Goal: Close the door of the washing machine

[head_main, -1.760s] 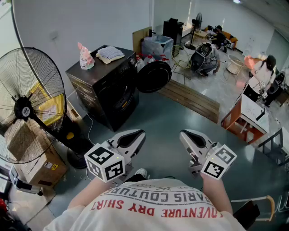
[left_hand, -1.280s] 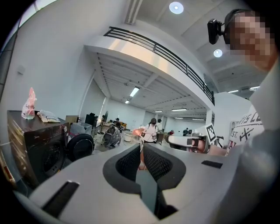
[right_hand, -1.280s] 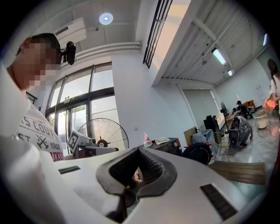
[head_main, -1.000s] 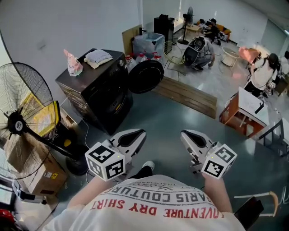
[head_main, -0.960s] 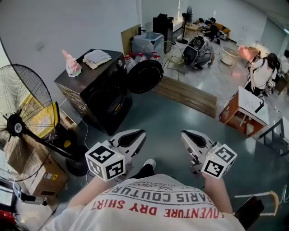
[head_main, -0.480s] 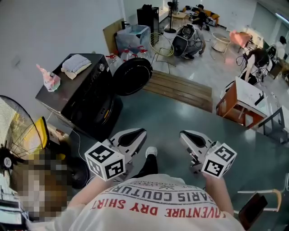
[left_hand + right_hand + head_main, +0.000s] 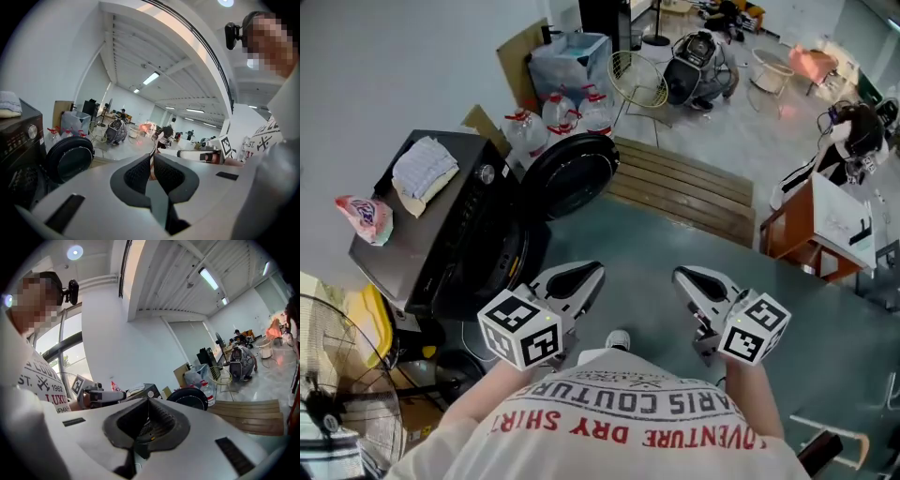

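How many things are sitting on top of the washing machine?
2. A folded towel lies nearer the open door; a pink bag sits at the washing machine's left edge. None looks hidden.

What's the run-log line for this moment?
door: open | left gripper: shut, empty | right gripper: shut, empty | both short of washing machine
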The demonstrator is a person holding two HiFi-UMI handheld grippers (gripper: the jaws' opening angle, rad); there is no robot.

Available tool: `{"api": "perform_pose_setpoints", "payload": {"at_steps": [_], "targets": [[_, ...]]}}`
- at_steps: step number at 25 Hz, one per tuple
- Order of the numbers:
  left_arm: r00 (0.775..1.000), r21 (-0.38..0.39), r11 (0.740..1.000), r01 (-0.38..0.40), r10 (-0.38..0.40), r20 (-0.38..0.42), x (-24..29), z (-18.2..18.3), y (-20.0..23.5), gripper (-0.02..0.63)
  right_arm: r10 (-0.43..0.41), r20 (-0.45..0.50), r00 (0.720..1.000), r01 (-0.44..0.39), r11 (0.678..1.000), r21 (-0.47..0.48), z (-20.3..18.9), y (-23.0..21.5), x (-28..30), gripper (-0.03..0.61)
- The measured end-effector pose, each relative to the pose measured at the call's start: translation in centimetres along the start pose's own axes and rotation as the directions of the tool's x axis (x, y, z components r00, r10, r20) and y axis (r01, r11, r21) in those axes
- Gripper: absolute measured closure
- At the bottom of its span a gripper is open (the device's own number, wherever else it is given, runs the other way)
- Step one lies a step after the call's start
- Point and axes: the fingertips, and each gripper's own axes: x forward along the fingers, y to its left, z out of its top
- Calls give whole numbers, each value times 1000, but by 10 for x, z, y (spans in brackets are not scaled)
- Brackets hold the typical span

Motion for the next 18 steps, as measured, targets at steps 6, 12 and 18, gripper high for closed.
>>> {"api": "perform_pose_setpoints", "payload": {"at_steps": [6, 12, 18], "targets": [[1000, -19, 1000, -2, 2, -9, 51, 31, 61, 569, 18, 0, 1000, -18, 1000, 9, 31, -47, 62, 555], [1000, -42, 999, -27, 26, -9, 83, 48, 105, 569, 41, -18, 999, -40, 999, 18, 48, -89, 101, 554], [995, -81, 991, -102, 102, -5, 120, 70, 158, 569, 109, -77, 991, -109, 994, 9, 73, -147, 157, 554]]}}
